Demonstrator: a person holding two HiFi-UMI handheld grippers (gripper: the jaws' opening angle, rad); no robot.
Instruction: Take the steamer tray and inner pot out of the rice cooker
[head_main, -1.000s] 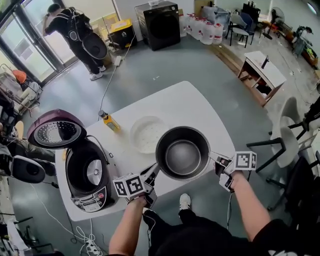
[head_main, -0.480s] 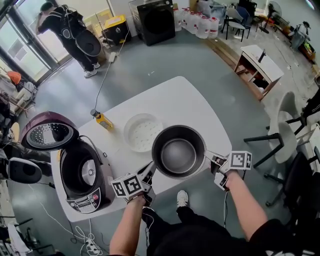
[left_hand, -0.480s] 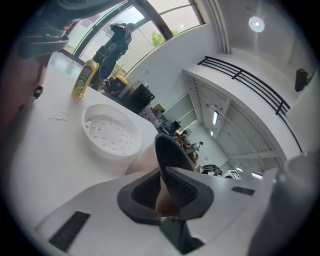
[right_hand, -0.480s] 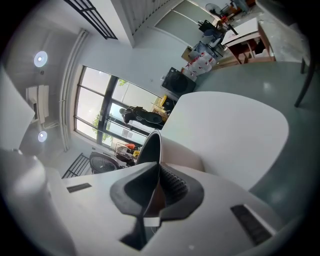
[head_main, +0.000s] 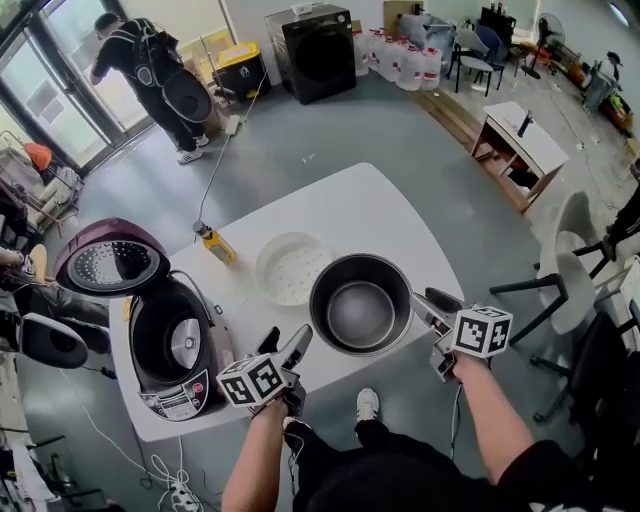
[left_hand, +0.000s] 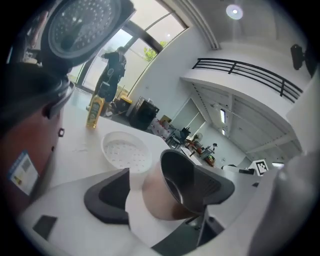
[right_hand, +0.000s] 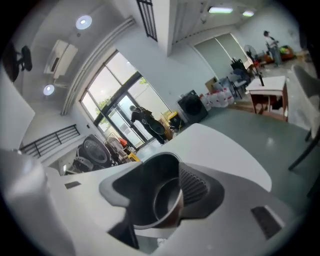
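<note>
The dark inner pot (head_main: 360, 305) stands on the white table (head_main: 370, 205), right of the white perforated steamer tray (head_main: 293, 268). The rice cooker (head_main: 172, 345) sits at the table's left with its purple lid (head_main: 110, 268) up and its well bare. My left gripper (head_main: 285, 343) is at the pot's near-left side; its jaws have just been opening and stand wide, off the pot's copper wall (left_hand: 160, 200). My right gripper (head_main: 427, 303) is at the pot's right rim; its jaws have also just been opening, with the rim (right_hand: 167, 200) loosely between them.
A yellow bottle (head_main: 218, 245) stands behind the cooker near the table's far-left edge. A person (head_main: 150, 70) stands on the floor far back left, near a black appliance (head_main: 320, 40). A chair (head_main: 575, 270) is to the right of the table.
Both grippers were shut on the pot's rim; now both have opened and drawn back slightly. The pot rests on the table beside the steamer tray.
</note>
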